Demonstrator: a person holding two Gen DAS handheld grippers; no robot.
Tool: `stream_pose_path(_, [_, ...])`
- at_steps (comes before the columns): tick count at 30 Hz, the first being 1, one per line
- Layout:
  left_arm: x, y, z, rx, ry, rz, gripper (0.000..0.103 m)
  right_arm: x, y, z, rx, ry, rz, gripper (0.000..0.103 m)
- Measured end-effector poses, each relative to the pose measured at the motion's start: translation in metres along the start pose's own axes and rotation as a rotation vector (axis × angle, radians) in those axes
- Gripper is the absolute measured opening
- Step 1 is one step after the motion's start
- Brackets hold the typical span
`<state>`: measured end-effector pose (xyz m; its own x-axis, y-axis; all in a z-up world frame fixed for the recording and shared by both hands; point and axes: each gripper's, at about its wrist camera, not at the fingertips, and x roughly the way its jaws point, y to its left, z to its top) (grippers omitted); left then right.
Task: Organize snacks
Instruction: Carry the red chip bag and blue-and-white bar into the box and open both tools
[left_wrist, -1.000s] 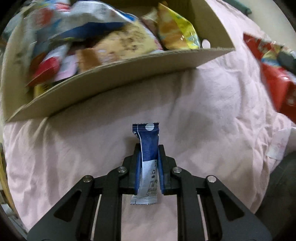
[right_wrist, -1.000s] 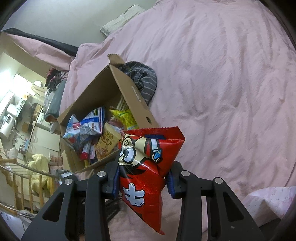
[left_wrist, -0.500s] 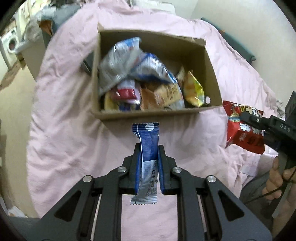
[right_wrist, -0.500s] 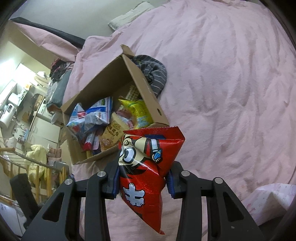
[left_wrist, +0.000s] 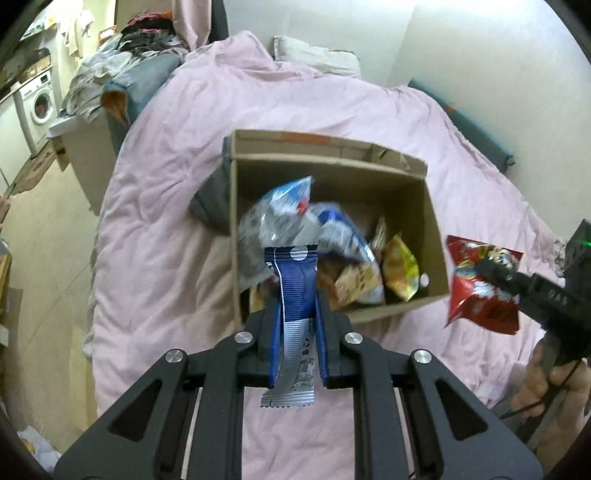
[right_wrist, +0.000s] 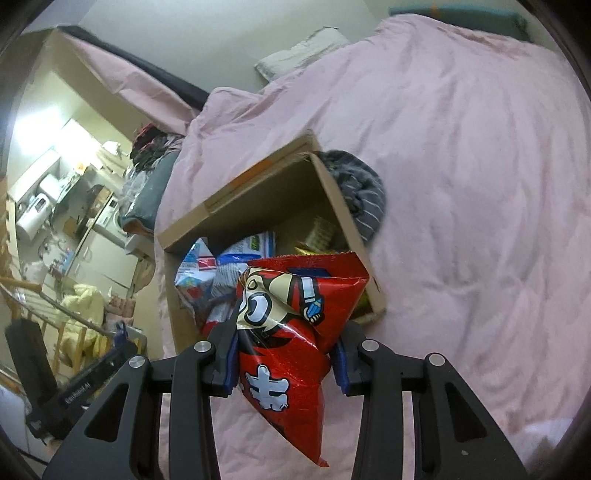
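Note:
An open cardboard box (left_wrist: 432, 221) sits on the pink bed, holding several snack bags: a blue and white bag (left_wrist: 291, 218) and a yellow bag (left_wrist: 400, 267). My left gripper (left_wrist: 298, 295) is shut on a blue and silver snack bar wrapper (left_wrist: 295, 295), held above the box's near edge. My right gripper (right_wrist: 284, 354) is shut on a red chip bag (right_wrist: 291, 332) with a cartoon figure, held near the box (right_wrist: 258, 192). The red bag (left_wrist: 480, 288) and right gripper (left_wrist: 495, 273) also show right of the box in the left wrist view.
The pink duvet (left_wrist: 295, 92) covers the bed. A grey striped garment (right_wrist: 358, 188) lies against the box's far side. A washing machine (left_wrist: 38, 103) and piled clothes (left_wrist: 140, 40) stand left of the bed. A pillow (right_wrist: 299, 55) lies at the head.
Both grippers have risen and pulled back from the box, each still holding its snack. The whole box and more of the room now show.

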<state>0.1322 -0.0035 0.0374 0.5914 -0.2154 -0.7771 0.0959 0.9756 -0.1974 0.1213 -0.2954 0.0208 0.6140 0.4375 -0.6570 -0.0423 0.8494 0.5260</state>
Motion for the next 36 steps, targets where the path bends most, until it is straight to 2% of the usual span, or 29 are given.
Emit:
stream_pose_path(9, [0.037, -0.036, 0.037, 0.023, -0.019, -0.031, 0.013, 0.036, 0.019, 0.032, -0.142, -0.027, -0.031, 0.041])
stream_pose_path(11, [0.048, -0.047, 0.041, 0.051, -0.024, -0.013, 0.013, 0.05, 0.02, 0.038, -0.155, -0.014, -0.038, 0.041])
stream_pose_path(14, [0.062, -0.066, 0.039, 0.158, -0.053, 0.077, 0.013, 0.066, 0.017, 0.045, -0.153, 0.017, -0.021, 0.041])
stream_pose_path(17, [0.073, -0.072, 0.038, 0.186, -0.043, 0.08, 0.013, 0.076, 0.017, 0.052, -0.165, 0.021, -0.017, 0.041])
stream_pose_path(22, [0.092, -0.068, 0.04, 0.159, -0.013, 0.096, 0.013, 0.087, 0.013, 0.059, -0.129, 0.022, 0.011, 0.041])
stream_pose_path(27, [0.1, -0.066, 0.04, 0.152, -0.008, 0.122, 0.014, 0.098, 0.008, 0.059, -0.097, 0.059, 0.025, 0.042])
stream_pose_path(33, [0.107, -0.064, 0.036, 0.133, 0.025, 0.126, 0.014, 0.1, 0.006, 0.063, -0.059, 0.065, 0.053, 0.044])
stream_pose_path(34, [0.108, -0.064, 0.036, 0.132, 0.028, 0.123, 0.015, 0.1, 0.005, 0.063, -0.053, 0.066, 0.056, 0.044])
stream_pose_path(36, [0.107, -0.065, 0.034, 0.128, 0.029, 0.114, 0.027, 0.099, 0.005, 0.064, -0.047, 0.067, 0.056, 0.045])
